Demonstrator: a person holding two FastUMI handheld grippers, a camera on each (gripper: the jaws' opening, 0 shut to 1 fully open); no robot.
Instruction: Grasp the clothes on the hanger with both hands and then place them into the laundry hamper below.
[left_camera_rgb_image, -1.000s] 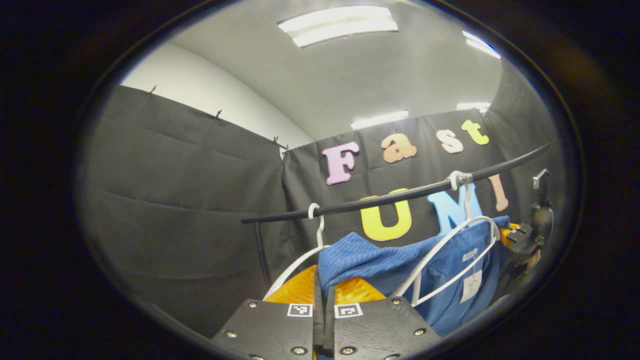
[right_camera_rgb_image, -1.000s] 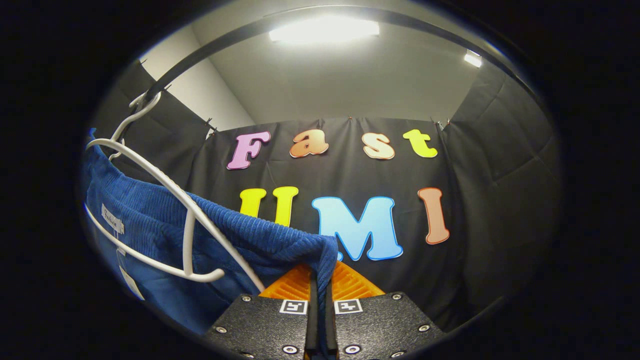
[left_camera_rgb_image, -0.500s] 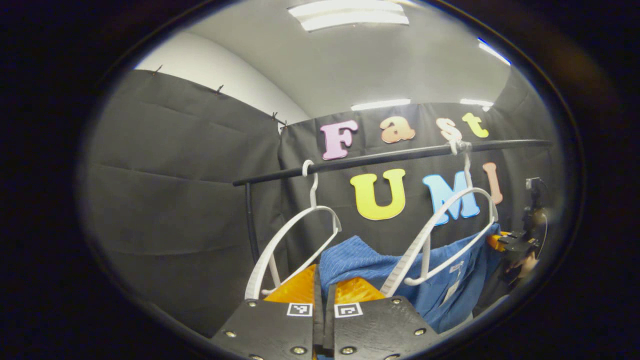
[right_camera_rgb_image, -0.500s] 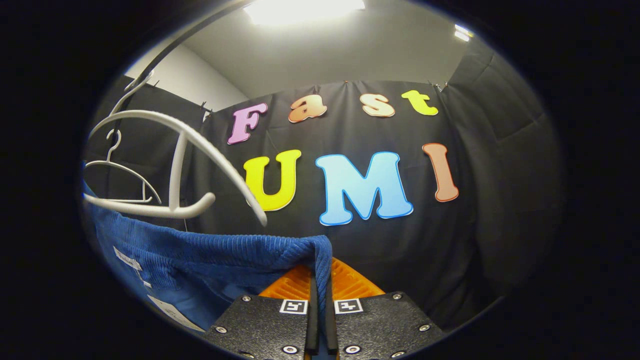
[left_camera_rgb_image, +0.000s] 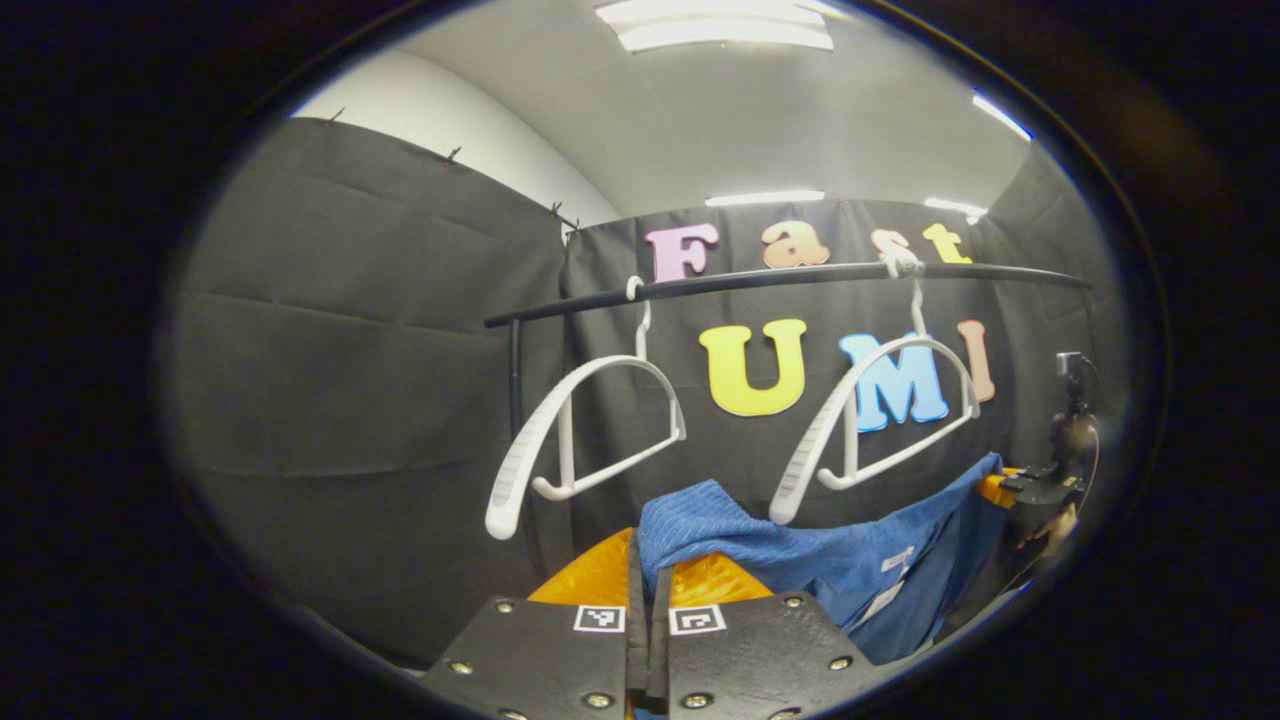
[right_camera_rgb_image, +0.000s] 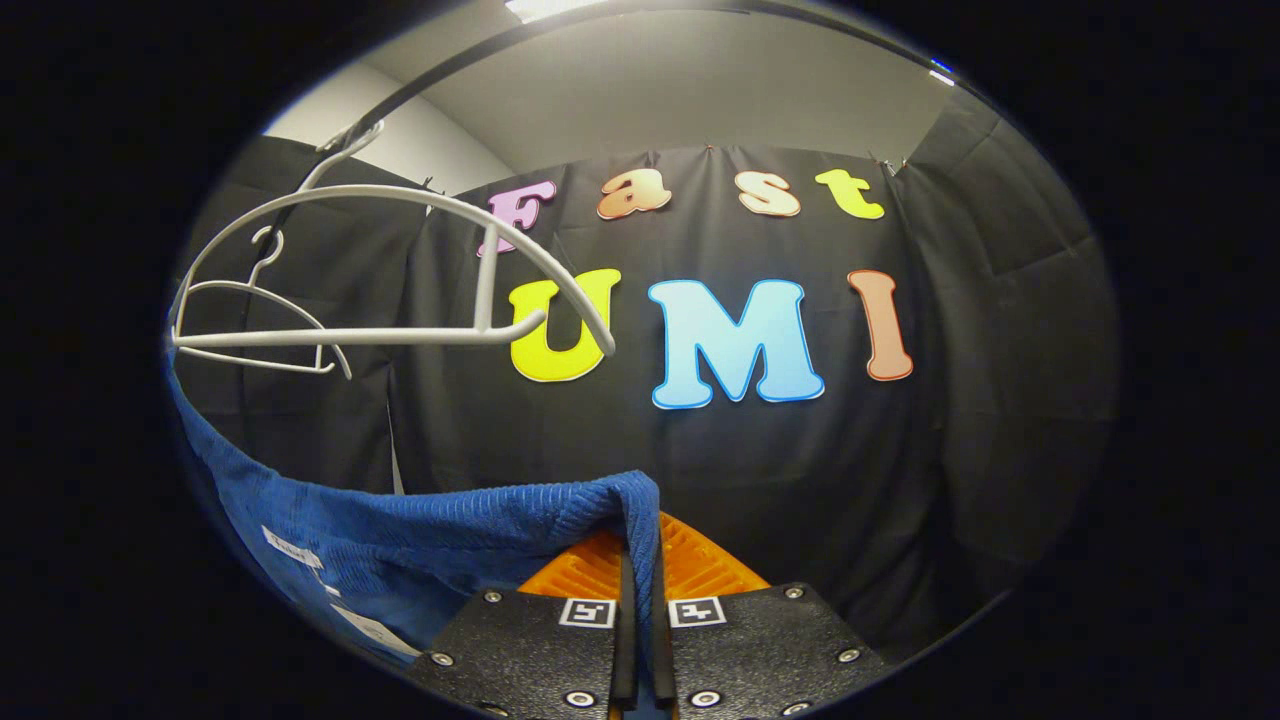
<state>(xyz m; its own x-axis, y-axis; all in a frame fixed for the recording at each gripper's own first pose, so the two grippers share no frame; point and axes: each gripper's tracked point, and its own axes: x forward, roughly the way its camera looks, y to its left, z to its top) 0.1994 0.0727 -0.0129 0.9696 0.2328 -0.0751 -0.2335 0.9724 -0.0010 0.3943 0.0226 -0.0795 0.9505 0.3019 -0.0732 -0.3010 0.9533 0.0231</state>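
Our left gripper (left_camera_rgb_image: 648, 585) is clenched on one corner of the blue garment (left_camera_rgb_image: 800, 560), with the cloth pinched between both fingers. Our right gripper (right_camera_rgb_image: 640, 560) grips the opposite corner in the same way, so the fabric hangs between them like a sling. In the left gripper view we also see the right gripper further off, at the far end of the cloth.

The garment is now below the two white hangers (left_camera_rgb_image: 590, 430), which hang bare on the black rail (left_camera_rgb_image: 780, 280); it touches neither of them. In the right gripper view the nearer hanger (right_camera_rgb_image: 400, 270) is above the cloth and apart from it.

We judge that the step in hand is to carry the garment down to the hamper, which we cannot see here. To do it well, we should keep both grips firm, lower both hands at equal speed, keep the cloth away from the hanger tips, and open only when the fabric rests inside the hamper.
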